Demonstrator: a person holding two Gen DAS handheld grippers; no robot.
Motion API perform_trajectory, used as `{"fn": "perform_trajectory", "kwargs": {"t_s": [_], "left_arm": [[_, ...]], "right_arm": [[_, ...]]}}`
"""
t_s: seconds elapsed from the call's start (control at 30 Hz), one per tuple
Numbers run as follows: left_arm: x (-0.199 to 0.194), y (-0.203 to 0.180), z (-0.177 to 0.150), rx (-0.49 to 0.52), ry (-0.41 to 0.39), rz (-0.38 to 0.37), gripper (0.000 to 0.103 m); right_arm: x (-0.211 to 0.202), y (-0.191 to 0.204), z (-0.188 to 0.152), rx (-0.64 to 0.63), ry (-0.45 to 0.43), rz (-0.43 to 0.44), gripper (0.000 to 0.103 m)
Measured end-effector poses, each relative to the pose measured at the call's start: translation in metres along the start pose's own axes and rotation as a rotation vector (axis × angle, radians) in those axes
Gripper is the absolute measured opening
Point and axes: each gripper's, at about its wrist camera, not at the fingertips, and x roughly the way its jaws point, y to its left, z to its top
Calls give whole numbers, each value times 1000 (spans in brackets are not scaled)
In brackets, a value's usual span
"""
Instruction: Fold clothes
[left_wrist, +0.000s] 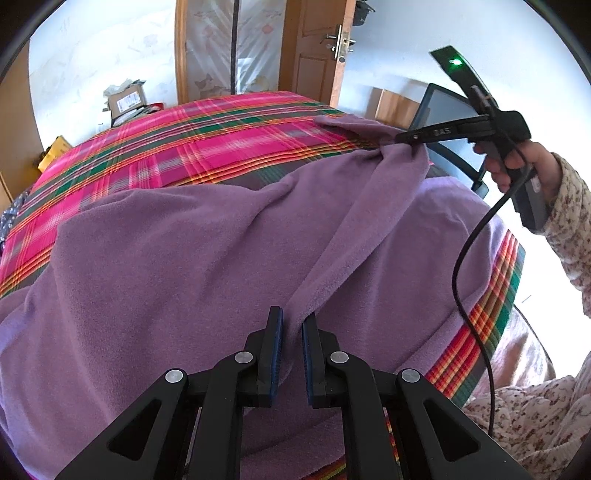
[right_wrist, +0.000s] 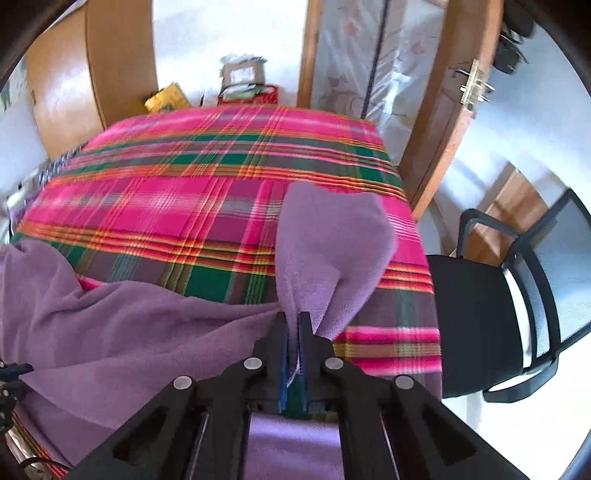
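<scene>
Both grippers are clamped on the purple fleece (left_wrist: 177, 258): left gripper (left_wrist: 292, 325) pinching one fold, right gripper (right_wrist: 293, 325) gripping the far corner over the plaid bedspread (right_wrist: 184, 177).

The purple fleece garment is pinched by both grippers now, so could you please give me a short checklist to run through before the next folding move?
1. Left gripper shut on the purple fleece garment: ok, a fold runs between its pads.
2. Right gripper shut on the garment: ok, fleece is bunched between its closed jaws.
3. Fabric between the two grips: ok, a ridge runs from one gripper to the other without a twist.
4. Landing area on the plaid bedspread: ok, its far half is bare.
5. Cable clear of the garment: cannot tell, it hangs close over the bed's right edge.
6. Hidden near edge of the garment: cannot tell.
</scene>
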Motion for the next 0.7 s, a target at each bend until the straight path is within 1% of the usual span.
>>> {"fn": "perform_trajectory", "kwargs": {"t_s": [0.07,0.13,0.2,0.37,0.47,0.57,0.7], "left_arm": [[-2,-1,0,3,-11,0,10],[-8,-2,0,6,-50,5,10],[-14,-5,1,12,-72,3,10],[-13,-8,1,16,-57,8,10],[-13,-9,-1,21,-56,1,10],[-14,-11,-3,27,-53,-8,10],[-13,-14,-7,41,-40,-18,10]], "right_arm": [[-9,-8,-7,40,-27,14,5],[-18,-15,-15,80,-56,29,5],[-28,-22,-25,122,-89,44,5],[-52,-29,-51,200,-159,61,5],[-55,-26,-67,205,-157,41,5],[-51,-28,-79,220,-137,37,5],[-42,-27,-85,200,-101,24,5]]}}
